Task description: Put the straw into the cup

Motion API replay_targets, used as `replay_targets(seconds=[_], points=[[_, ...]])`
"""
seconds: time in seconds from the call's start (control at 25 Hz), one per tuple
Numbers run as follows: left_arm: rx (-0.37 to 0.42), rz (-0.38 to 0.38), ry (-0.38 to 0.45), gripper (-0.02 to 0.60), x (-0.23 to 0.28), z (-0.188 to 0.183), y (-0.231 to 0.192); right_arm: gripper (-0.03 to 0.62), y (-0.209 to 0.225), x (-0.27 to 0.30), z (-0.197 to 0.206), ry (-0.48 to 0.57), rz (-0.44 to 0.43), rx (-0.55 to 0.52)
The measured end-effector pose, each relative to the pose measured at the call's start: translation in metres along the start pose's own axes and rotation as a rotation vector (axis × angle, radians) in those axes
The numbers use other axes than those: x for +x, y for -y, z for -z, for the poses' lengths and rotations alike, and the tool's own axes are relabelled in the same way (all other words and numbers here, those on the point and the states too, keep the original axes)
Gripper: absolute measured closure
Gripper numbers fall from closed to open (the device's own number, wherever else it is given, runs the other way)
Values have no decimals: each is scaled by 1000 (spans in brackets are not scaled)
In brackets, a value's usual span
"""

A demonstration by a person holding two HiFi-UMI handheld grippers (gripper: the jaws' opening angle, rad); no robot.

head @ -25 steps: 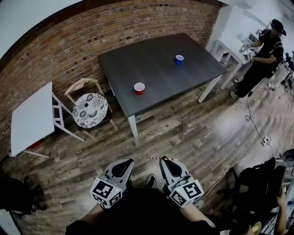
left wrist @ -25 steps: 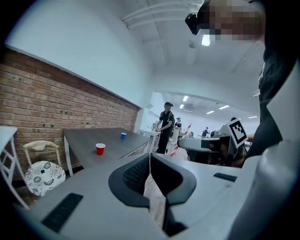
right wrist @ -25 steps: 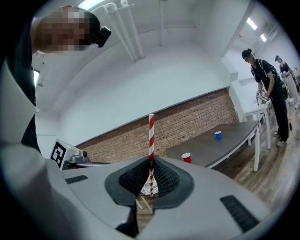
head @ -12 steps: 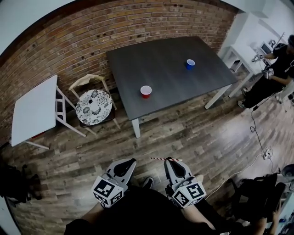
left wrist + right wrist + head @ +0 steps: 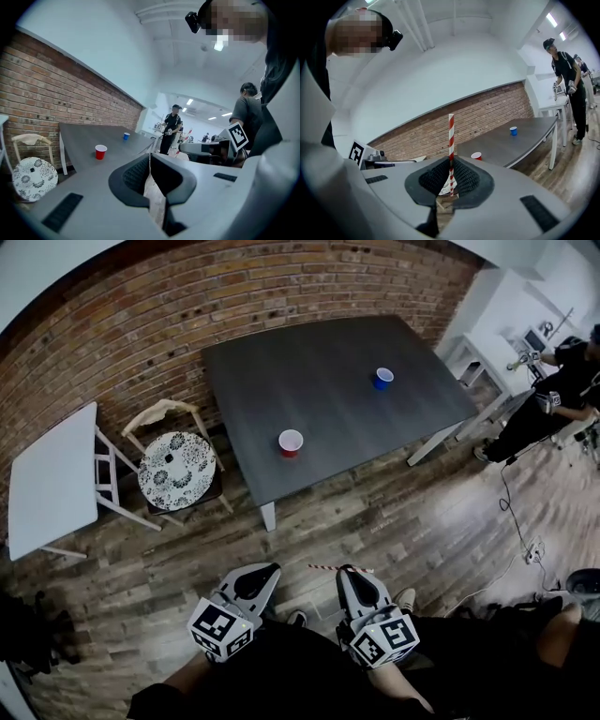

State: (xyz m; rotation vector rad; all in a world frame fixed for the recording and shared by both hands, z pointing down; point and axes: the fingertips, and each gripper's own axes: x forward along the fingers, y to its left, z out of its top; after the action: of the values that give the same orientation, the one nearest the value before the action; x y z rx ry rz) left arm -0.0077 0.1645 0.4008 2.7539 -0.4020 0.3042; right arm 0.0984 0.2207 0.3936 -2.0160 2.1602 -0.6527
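A red-and-white striped straw (image 5: 451, 136) stands upright between the jaws of my right gripper (image 5: 451, 160), which is shut on it. In the head view the straw (image 5: 323, 567) lies crosswise at the tip of the right gripper (image 5: 350, 572). My left gripper (image 5: 260, 572) is beside it, shut with nothing in it (image 5: 150, 156). Both hang over the wooden floor, well short of the dark grey table (image 5: 328, 343). On the table stand a red cup (image 5: 291, 442) near its front edge and a blue cup (image 5: 382, 378) further back right. Both cups also show ahead: red cup (image 5: 476, 155), blue cup (image 5: 513, 131).
A chair with a round patterned cushion (image 5: 177, 465) stands left of the table, against the brick wall (image 5: 141, 324). A white folding table (image 5: 52, 486) is further left. A person in black (image 5: 548, 404) stands at the far right by a white desk, with a cable (image 5: 514, 521) on the floor.
Both grippers have moved forward over the floor towards the table, and the view has shifted a little. The straw stays in the right gripper. The cups have not moved on the table.
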Motion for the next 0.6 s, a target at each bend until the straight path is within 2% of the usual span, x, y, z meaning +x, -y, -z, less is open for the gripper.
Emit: replay_targets(seconds=[0.32, 0.6], points=[[8, 73, 4, 558, 39, -38, -72, 545, 7, 78, -25, 5, 57, -18], [-15, 115, -2, 558, 59, -58, -126, 545, 13, 133, -39, -15, 111, -20]])
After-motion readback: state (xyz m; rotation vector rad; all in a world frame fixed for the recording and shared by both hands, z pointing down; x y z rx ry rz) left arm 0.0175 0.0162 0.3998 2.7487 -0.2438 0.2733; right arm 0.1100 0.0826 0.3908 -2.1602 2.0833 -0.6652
